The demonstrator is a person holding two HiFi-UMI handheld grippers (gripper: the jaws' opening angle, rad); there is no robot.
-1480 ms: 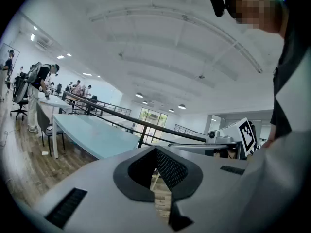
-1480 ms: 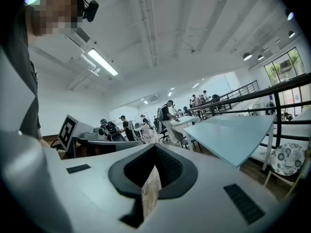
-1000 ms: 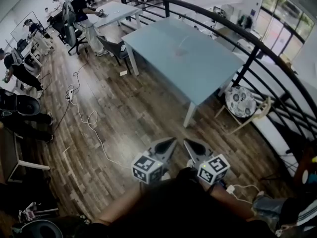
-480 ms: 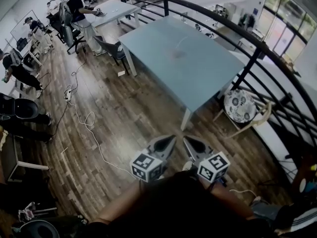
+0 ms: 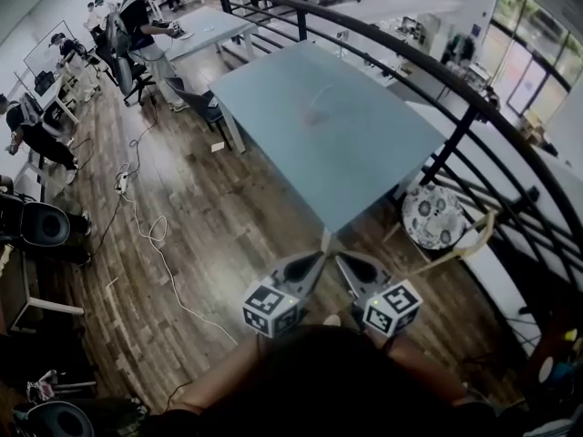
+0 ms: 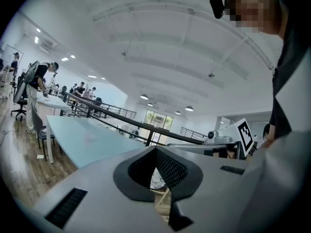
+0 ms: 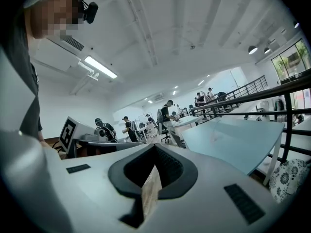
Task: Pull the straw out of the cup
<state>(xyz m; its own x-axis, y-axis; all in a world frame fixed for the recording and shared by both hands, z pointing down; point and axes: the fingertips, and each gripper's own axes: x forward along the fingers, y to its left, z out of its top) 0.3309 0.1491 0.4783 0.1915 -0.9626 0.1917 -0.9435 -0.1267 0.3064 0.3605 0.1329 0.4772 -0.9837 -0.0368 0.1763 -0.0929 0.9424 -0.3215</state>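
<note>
A small clear cup (image 5: 314, 115) with a thin straw (image 5: 325, 92) arching out of it stands near the middle of the long pale blue table (image 5: 364, 162), far ahead of me. Both grippers are held close to my body above the wooden floor, well short of the table. The left gripper (image 5: 314, 259) and the right gripper (image 5: 344, 262) point forward side by side, each shut with nothing held. The left gripper view shows its jaw tips (image 6: 156, 149) meeting, with the table beyond. In the right gripper view the jaw tips (image 7: 154, 147) also meet.
A black railing (image 5: 437, 76) curves behind and to the right of the table. A round patterned seat (image 5: 434, 215) stands at the table's right. Cables (image 5: 150, 235) trail over the floor at left. People and desks (image 5: 146, 21) fill the back left.
The table has come nearer and shifted left in the head view as I walk toward it. Both grippers keep their pose, shut and side by side.
</note>
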